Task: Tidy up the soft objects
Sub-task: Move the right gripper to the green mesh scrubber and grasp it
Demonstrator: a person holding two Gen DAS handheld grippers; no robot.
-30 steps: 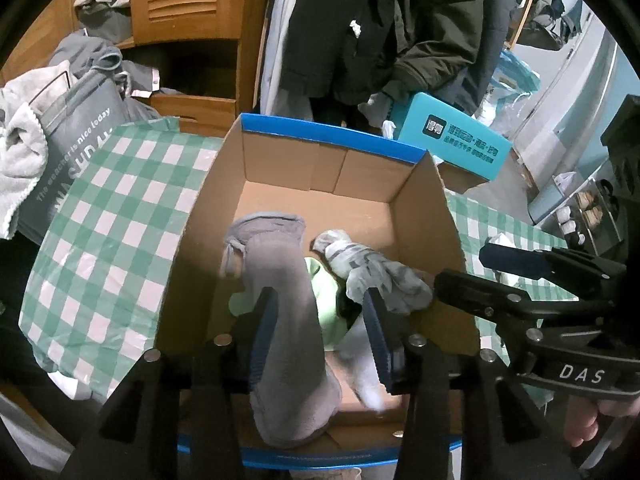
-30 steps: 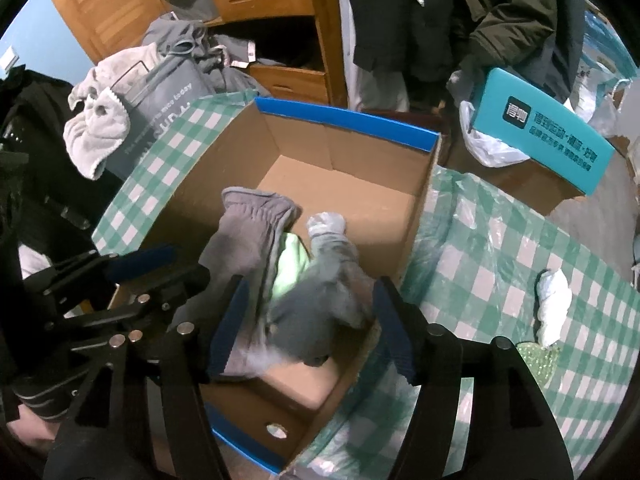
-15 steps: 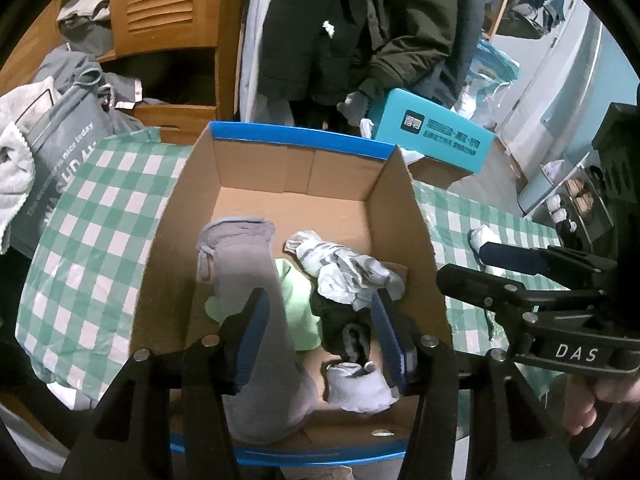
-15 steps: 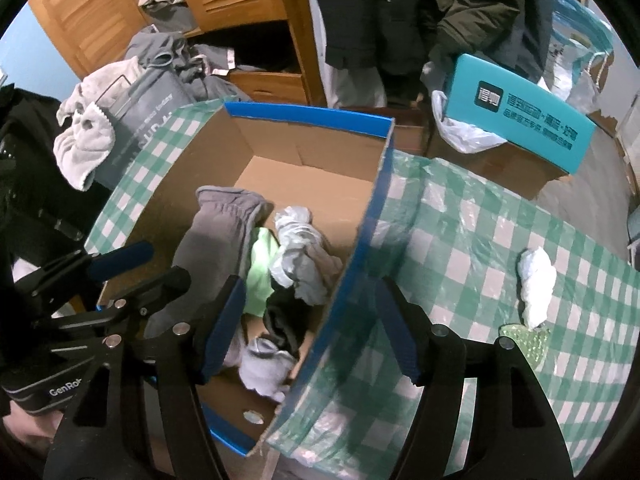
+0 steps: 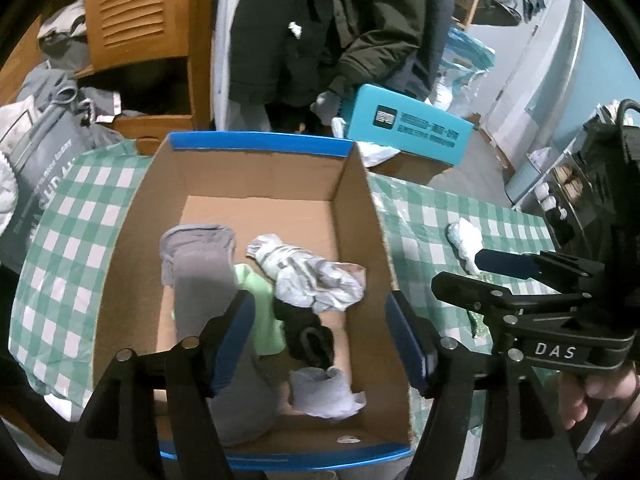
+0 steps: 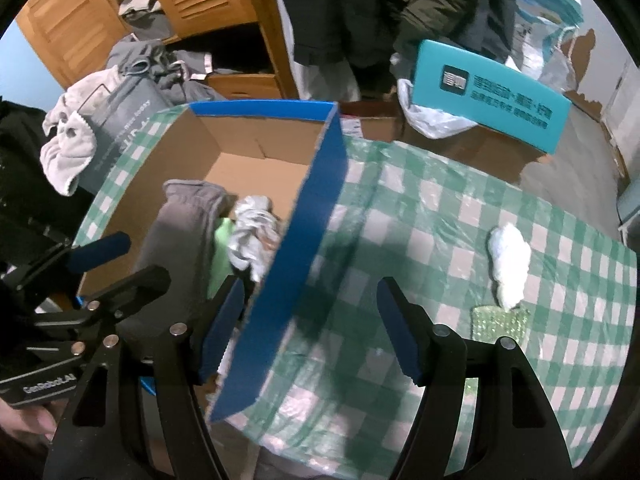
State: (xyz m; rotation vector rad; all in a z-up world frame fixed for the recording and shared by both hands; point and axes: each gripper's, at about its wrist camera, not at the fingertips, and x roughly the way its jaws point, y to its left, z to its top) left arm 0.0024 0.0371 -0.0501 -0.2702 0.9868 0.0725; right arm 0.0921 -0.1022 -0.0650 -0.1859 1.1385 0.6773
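Note:
A cardboard box (image 5: pixel 360 216) with a blue rim holds a long grey cloth (image 5: pixel 200 280), a green cloth (image 5: pixel 260 312), a striped white-grey sock (image 5: pixel 312 276), a black item (image 5: pixel 308 336) and a small grey bundle (image 5: pixel 320 392). My left gripper (image 5: pixel 320 320) hangs above them, its jaws opening, with nothing pressed between the pads. My right gripper (image 6: pixel 312 332) stands open astride the box's blue right wall (image 6: pixel 304 240), holding nothing. A white balled cloth (image 6: pixel 508 264) lies on the checked tablecloth (image 6: pixel 420 220), with a green glittery piece (image 6: pixel 500 320) just in front of it.
A teal carton (image 6: pixel 492 92) sits on a brown box behind the table. Dark coats (image 5: pixel 360 20) hang at the back. A wooden cabinet (image 5: pixel 136 20), a grey bag (image 5: pixel 44 160) and a pale towel (image 6: pixel 68 148) crowd the left side.
The left jaws have widened off the long grey cloth, and the sock has left the right jaws; both lie in the box. Both grippers moved right; the right one now straddles the box wall.

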